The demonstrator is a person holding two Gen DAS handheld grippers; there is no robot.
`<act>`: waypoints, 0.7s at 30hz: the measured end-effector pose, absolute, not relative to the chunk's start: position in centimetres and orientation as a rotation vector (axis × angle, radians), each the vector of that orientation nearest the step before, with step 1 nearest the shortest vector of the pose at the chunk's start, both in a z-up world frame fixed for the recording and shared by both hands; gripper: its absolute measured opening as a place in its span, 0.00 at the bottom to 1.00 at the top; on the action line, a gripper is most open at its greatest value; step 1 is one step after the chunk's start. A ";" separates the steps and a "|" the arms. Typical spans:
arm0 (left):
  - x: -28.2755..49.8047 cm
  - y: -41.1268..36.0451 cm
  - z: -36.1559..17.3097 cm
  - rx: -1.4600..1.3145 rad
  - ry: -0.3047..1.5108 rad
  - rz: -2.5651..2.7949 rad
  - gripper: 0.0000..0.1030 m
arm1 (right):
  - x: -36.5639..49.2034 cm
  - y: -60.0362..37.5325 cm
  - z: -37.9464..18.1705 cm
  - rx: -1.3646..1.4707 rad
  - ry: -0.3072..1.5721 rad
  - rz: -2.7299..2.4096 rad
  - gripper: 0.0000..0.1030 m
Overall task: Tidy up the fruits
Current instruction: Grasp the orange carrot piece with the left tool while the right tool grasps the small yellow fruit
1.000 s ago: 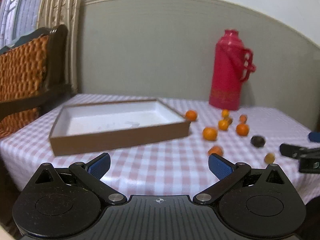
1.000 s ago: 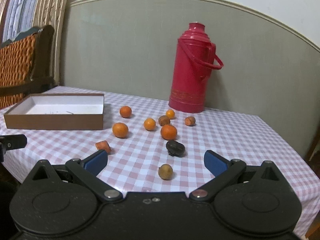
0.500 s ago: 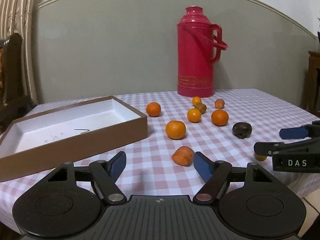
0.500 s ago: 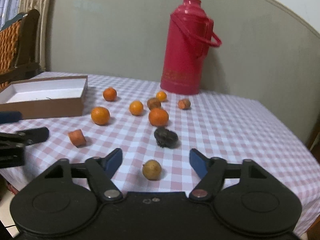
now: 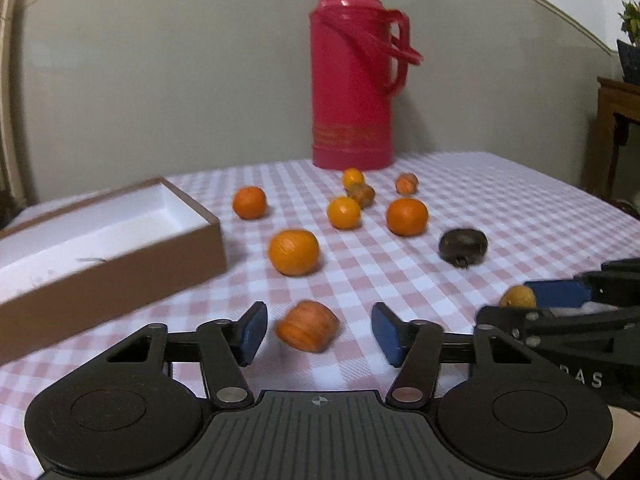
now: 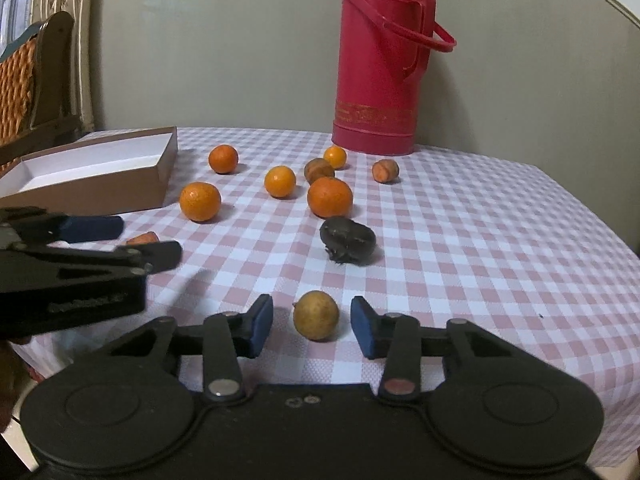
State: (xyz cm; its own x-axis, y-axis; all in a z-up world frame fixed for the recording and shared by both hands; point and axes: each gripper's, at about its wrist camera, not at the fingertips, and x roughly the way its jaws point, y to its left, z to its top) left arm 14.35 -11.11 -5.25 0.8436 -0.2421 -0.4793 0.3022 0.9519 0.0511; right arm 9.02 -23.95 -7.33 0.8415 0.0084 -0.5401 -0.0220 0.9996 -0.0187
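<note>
Both grippers have pushed forward over the last second, so that each now has a fruit framed between its blue pads instead of well ahead of them. On the left gripper [image 5: 316, 334] the jaws stand apart and released, with the squat orange fruit [image 5: 307, 331] lying on the checked tablecloth [image 5: 500, 208] between them, touching neither pad; motion blur makes the exact gap hard to judge. On the right gripper [image 6: 312, 326] the jaws are likewise spread and holding nothing, and the small yellow-brown fruit [image 6: 316, 315] sits between them, clear of both pads.

Further out, a dark wrinkled fruit [image 6: 347, 241] lies just beyond the yellow one, then a loose scatter of tangerines, the largest [image 6: 329, 197] near the middle. Behind them stands the red thermos [image 6: 380, 60]. An open brown box [image 5: 100, 240] with a white inside waits on the left, with no fruit visible in it.

My reading: the approach is done, no fruit has been sorted yet, and closing on both pieces looks like the next step, with the box the likely destination.
</note>
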 end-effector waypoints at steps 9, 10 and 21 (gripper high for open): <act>14.5 -11.6 -5.5 0.122 0.484 -0.299 0.34 | 9.3 -24.1 -7.5 -0.014 0.569 0.001 0.15; 14.4 -11.5 -5.4 0.120 0.482 -0.299 0.34 | 9.3 -24.0 -7.5 -0.013 0.568 0.000 0.15; 12.6 -9.3 -3.3 0.106 0.434 -0.277 0.34 | 8.9 -23.1 -6.4 -0.005 0.535 0.027 0.15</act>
State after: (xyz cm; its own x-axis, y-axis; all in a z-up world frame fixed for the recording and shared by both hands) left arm 12.61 -9.26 -3.26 0.8703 -0.2424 -0.4286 0.2873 0.9569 0.0421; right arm 8.87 -23.14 -6.36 0.8601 0.0248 -0.5095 -0.0275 0.9996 0.0022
